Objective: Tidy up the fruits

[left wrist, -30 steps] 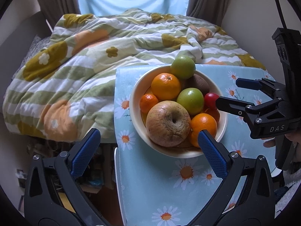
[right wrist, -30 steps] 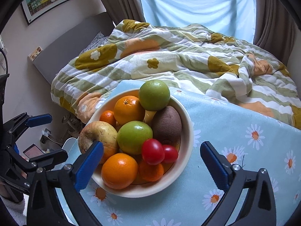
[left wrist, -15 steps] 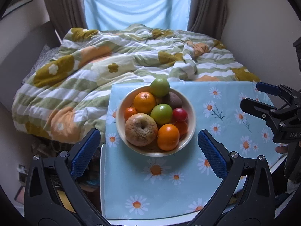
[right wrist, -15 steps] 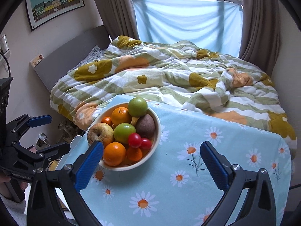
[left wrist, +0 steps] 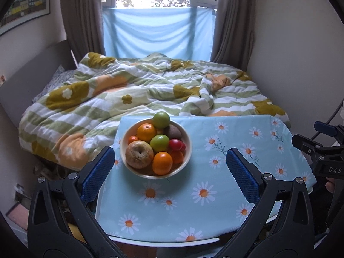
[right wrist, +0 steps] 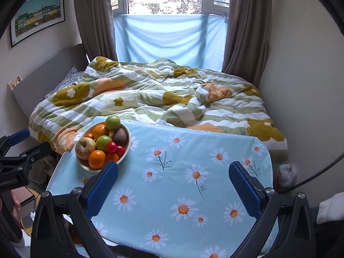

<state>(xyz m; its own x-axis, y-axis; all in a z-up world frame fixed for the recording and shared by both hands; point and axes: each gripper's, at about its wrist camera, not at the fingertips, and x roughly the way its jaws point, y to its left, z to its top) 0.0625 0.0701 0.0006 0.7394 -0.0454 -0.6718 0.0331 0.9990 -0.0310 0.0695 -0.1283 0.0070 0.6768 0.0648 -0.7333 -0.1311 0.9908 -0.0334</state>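
A cream round ceramic bowl (left wrist: 155,173) heaped with oranges, green apples, a brownish wrinkled apple (left wrist: 139,154) and small red fruits sits at the left far corner of the worktop (right wrist: 193,193), which is covered in a light-blue daisy-print cloth, beside the bed with a striped floral quilt (left wrist: 133,90). The left gripper (left wrist: 172,172) hangs near the bowl with jaws spread wide and empty. The right gripper (right wrist: 172,187) is over bare cloth, its jaws likewise wide apart, gripping nothing.

A bowl (left wrist: 187,161) of fruit sits on the table's (left wrist: 236,193) far left corner, bed (left wrist: 150,90) behind.
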